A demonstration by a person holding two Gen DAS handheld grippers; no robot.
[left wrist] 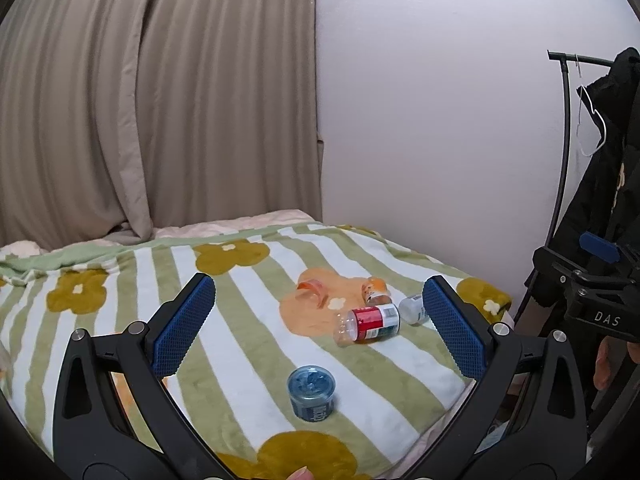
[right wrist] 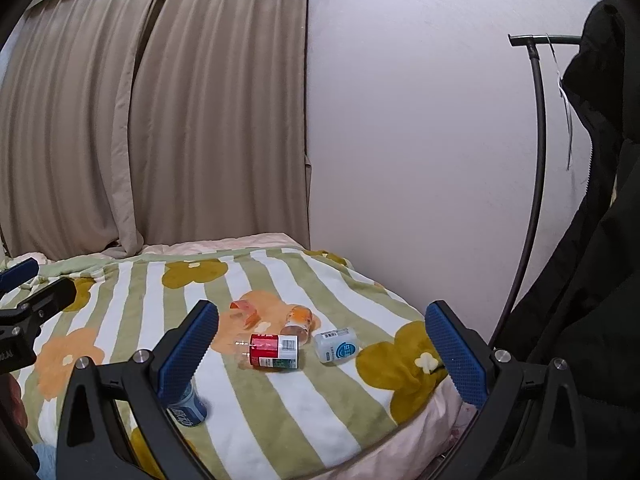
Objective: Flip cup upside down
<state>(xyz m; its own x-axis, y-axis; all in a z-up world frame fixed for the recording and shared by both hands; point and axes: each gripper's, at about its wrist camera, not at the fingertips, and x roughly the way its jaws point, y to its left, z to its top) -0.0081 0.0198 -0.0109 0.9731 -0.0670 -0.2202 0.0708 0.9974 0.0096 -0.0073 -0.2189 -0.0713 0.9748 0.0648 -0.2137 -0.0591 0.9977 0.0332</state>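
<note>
On bed, mid-blanket: cup (left wrist: 313,293), small translucent orange plastic, lying on its side on an orange flower patch, mouth toward the cameras. Same cup in right view (right wrist: 245,312). Judged light, thin-walled, a bit flexible and slick; squeeze too hard and it may deform or pop out. Best hold probably across the side wall near mid-height, then rotate so the rim goes down.

Left gripper (left wrist: 318,322) jaws wide apart, holding nothing, well short of the cup. Right gripper (right wrist: 320,346) jaws also wide apart, nothing between them, also short of the cup.

Near cup: orange bottle (left wrist: 375,291), red bottle (left wrist: 368,325) on its side, white bottle (left wrist: 413,309) on its side, all just right of the cup. Blue jar (left wrist: 311,397) standing upright, nearer the cameras, well apart from the cup.

Surface: blanket (left wrist: 248,344), plush, green-white stripes with flowers, soft and uneven, so an inverted cup may sit tilted. Room: beige curtain (left wrist: 120,112) behind, plain wall (left wrist: 432,120), coat rack (left wrist: 568,128) with dark coat (right wrist: 592,240) at right.
</note>
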